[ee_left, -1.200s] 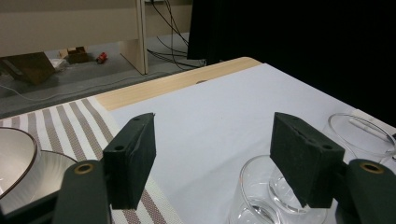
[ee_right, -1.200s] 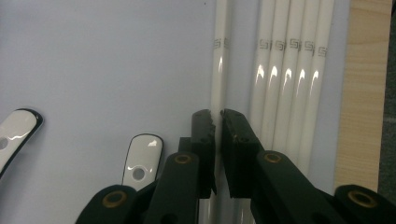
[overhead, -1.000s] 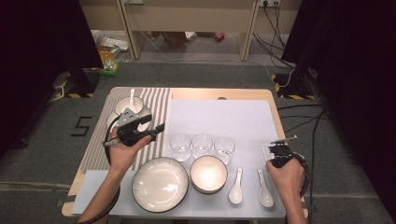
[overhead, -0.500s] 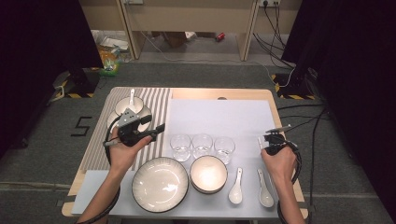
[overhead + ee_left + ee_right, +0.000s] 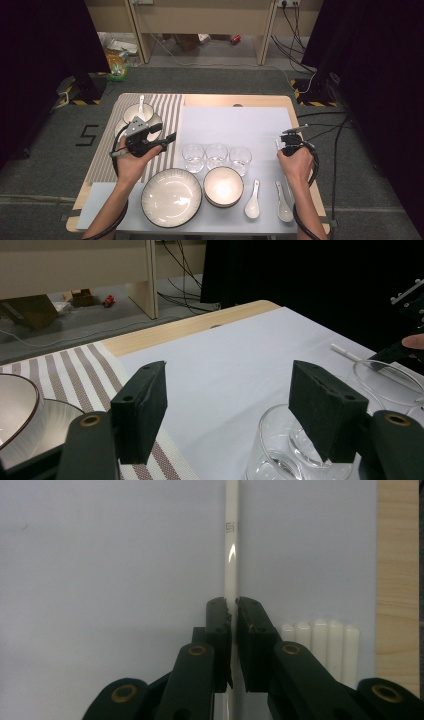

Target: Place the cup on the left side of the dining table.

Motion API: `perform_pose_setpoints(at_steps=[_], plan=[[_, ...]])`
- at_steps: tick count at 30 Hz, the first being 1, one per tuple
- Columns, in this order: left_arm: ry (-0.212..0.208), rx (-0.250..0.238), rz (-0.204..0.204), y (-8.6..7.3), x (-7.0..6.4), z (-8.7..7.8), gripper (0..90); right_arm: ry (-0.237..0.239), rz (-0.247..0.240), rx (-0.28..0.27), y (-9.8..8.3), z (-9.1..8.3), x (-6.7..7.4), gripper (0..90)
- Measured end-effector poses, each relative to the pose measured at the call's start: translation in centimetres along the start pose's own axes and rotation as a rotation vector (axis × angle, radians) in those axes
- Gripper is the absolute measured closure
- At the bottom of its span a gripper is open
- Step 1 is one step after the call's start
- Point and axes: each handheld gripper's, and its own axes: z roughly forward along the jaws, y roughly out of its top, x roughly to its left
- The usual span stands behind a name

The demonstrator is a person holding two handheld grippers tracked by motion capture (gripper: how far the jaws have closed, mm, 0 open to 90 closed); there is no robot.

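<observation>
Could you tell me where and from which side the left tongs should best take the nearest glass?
Grip the glass across its upright side wall near the rim, from the striped-mat side. It stands upright and open-topped; the left tongs already stand wide and level.

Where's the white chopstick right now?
The white chopstick is clamped in the right gripper, above the white mat near the table's right edge, beside the other chopsticks.

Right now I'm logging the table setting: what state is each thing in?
Right gripper: shut on a white chopstick, lifted.
Left gripper: open, nothing held.
Three glasses: upright, empty.
Large bowl: upright, empty.
Small bowl: upright, empty.
Two spoons: lying flat.
</observation>
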Motion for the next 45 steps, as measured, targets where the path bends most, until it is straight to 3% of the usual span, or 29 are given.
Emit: perform_pose_setpoints(at_steps=[11,20,28,45], plan=[[0.002,-0.005,-0.004,-0.1,0.0,0.0,31.1,-0.006,-0.011,0.007,-0.1,-0.3,-0.2,79.3],[0.002,-0.005,-0.004,-0.1,0.0,0.0,31.1,0.014,-0.047,0.096,-2.2,-1.9,-0.7,77.2],[0.000,-0.001,-0.003,-0.2,-0.1,0.2,31.1,0.020,-0.054,0.151,-3.4,-2.9,-0.2,78.3],[0.000,-0.005,-0.005,-0.2,0.0,0.1,31.1,-0.014,-0.045,0.236,-2.7,-1.5,0.1,81.8]])
